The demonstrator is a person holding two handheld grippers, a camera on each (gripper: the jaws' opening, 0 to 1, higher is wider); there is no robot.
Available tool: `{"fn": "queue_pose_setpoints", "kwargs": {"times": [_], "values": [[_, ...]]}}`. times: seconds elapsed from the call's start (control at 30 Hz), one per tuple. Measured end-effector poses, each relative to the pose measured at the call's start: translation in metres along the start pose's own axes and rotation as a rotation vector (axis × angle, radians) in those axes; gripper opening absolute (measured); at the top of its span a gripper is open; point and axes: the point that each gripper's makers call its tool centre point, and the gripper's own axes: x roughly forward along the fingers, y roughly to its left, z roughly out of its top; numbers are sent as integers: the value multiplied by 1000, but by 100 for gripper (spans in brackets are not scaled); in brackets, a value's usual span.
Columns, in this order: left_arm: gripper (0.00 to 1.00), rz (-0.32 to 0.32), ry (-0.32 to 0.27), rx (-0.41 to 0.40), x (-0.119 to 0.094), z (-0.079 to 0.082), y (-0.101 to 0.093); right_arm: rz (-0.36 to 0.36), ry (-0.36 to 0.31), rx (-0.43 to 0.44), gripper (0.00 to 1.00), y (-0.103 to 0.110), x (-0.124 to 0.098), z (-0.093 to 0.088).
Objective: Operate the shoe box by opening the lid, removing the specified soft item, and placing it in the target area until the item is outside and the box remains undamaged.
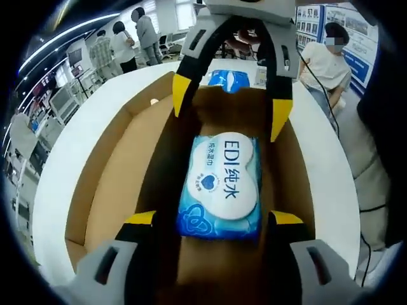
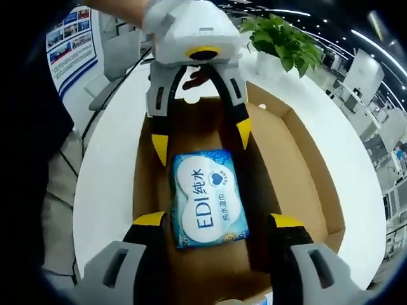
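Cardboard shoe box (image 1: 108,184) lies open on a white table (image 1: 76,146), its near edge hidden behind the jaws. Inside on the box floor lies a blue wet-wipe pack (image 1: 221,187), its smaller print too tiny to read. The left gripper (image 1: 216,219) and right gripper (image 2: 219,219) face each other across the pack, jaws spread wide, gripping nothing.

Blue wipes pack (image 2: 208,197) flat in open shoe box (image 2: 299,159), right gripper (image 2: 217,223) jaws spread, left gripper (image 2: 201,141) opposite

A big, bright office hall: desks with screens (image 1: 60,101), wall posters (image 2: 71,47), a green plant (image 2: 280,38), people (image 1: 121,46) standing around.
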Motion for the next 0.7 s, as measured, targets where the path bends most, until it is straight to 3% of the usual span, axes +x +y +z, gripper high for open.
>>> {"fn": "queue_pose_setpoints", "kwargs": {"times": [0.1, 0.33, 0.7], "values": [[70, -6, -1, -4, 3, -1, 0, 13, 12, 63, 60, -3, 9, -10], [70, -24, -8, 0, 14, -1, -4, 51, 36, 47, 67, 5, 25, -22], [78, -51, 52, -7, 34, -26, -9, 69, 77, 32, 72, 10, 51, -36]]}}
